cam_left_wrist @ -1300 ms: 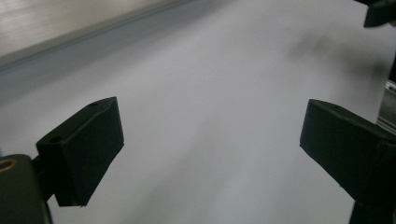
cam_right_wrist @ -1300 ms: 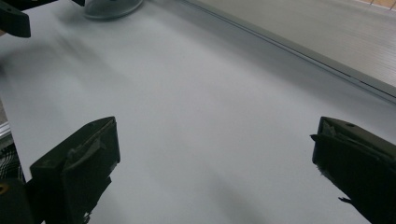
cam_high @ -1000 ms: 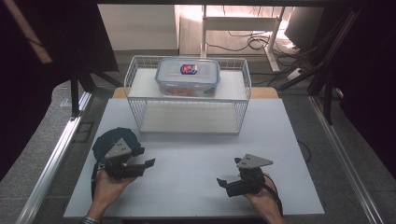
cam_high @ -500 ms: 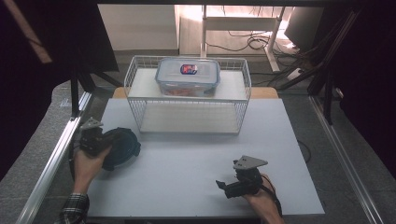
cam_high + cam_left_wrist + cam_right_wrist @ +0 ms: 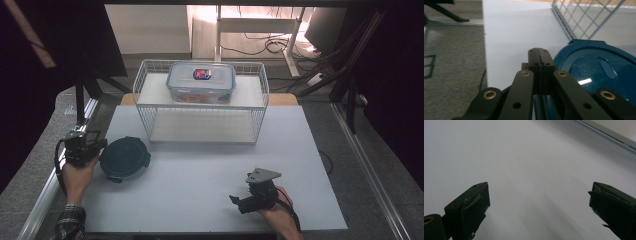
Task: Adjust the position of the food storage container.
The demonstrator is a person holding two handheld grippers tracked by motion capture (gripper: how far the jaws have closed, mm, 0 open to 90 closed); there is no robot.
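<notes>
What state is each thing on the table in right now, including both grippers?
Left gripper: jaws shut, holding nothing, beside the round lid.
Right gripper: jaws open, empty, low over the bare white table.
Round lid: dark blue, lying flat on the table, off any container.
Clear container: lid on and closed, resting on top of the wire rack.
Wire rack: upright, lower shelf empty.
</notes>
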